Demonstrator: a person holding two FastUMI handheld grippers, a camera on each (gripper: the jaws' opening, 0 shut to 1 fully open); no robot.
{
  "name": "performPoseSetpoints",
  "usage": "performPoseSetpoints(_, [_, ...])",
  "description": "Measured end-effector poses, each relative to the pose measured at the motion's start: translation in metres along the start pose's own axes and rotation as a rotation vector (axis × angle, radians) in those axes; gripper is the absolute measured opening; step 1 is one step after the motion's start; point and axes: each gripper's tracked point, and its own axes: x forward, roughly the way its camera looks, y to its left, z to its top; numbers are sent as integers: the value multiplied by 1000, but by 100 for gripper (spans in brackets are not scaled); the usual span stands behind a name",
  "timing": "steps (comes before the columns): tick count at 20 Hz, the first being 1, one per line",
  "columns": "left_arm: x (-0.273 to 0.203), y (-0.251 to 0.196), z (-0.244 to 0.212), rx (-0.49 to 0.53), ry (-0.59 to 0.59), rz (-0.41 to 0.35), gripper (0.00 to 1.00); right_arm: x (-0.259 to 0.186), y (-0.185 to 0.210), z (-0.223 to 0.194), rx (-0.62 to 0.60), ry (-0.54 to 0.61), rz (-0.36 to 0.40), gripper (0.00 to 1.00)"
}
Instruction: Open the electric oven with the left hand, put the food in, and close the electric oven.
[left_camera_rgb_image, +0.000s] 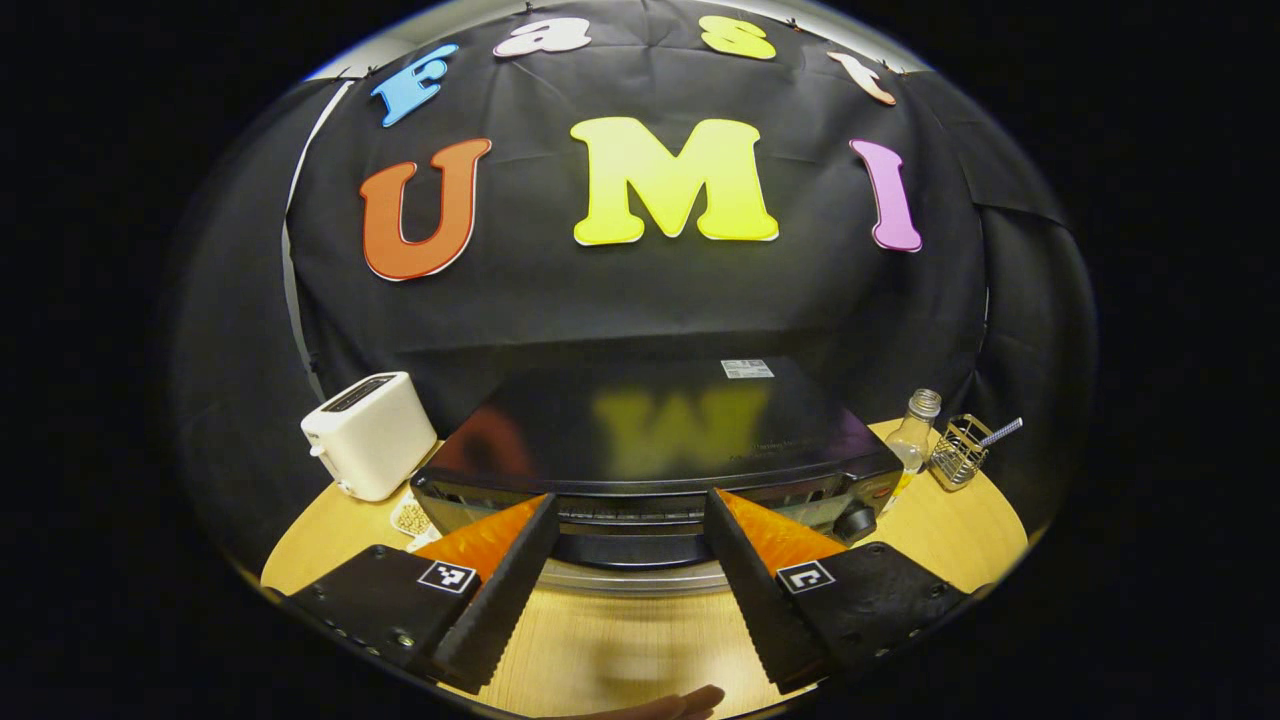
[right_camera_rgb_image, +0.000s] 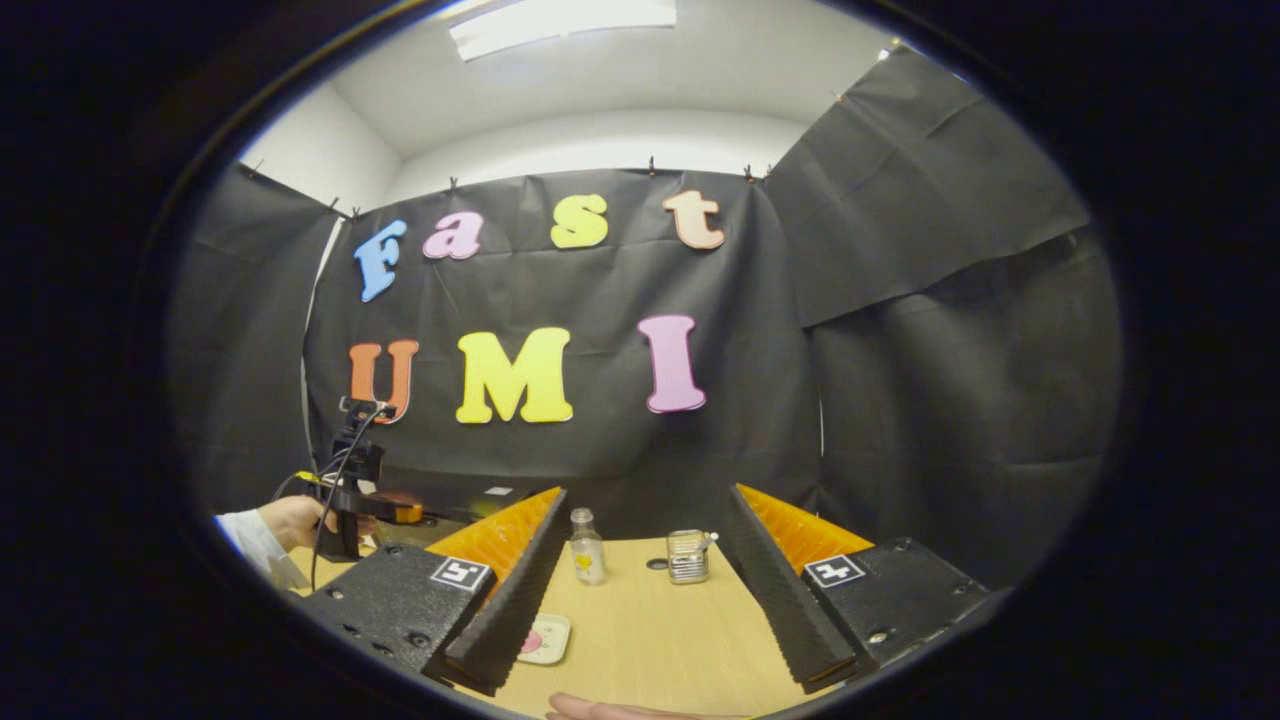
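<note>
- Left gripper (left_camera_rgb_image: 628, 560): fingers spread, empty, hovering just before the oven (left_camera_rgb_image: 660, 450) — which stands mid-table (left_camera_rgb_image: 620, 650), door apparently not yet down.
- Right gripper (right_camera_rgb_image: 640, 590): spread, empty, over the table's near edge.
- Food on a small plate (right_camera_rgb_image: 545, 640) — not yet loaded; every step remains.

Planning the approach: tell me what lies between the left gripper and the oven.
Bare table, in the left gripper view; the open left gripper faces the oven.

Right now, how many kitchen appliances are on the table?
2: a white toaster at the table's left, and the black oven beside it, straight ahead of the left gripper. Others may be hidden.
</note>
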Motion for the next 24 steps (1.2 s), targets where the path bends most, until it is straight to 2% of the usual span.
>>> performPoseSetpoints(13, [-36, 0, -29, 9, -41, -25, 94, -20, 17, 13, -51, 1, 24, 94])
performPoseSetpoints(14, [-40, -1, -33, 4, -44, -27, 94, -20, 17, 12, -52, 2, 24, 99])
performPoseSetpoints(15, [-43, -2, -36, 4, -52, -28, 94, -19, 17, 13, -50, 2, 23, 99])
performPoseSetpoints(21, [-63, -1, -63, 0, -102, -34, 93, -15, 23, 5, -43, 22, 30, 99])
performPoseSetpoints(22, [-65, -1, -68, -1, -107, -36, 93, -14, 24, 4, -48, 26, 32, 95])
performPoseSetpoints(24, [-71, -1, -81, -7, -110, -39, 93, -14, 26, 2, -54, 29, 34, 95])
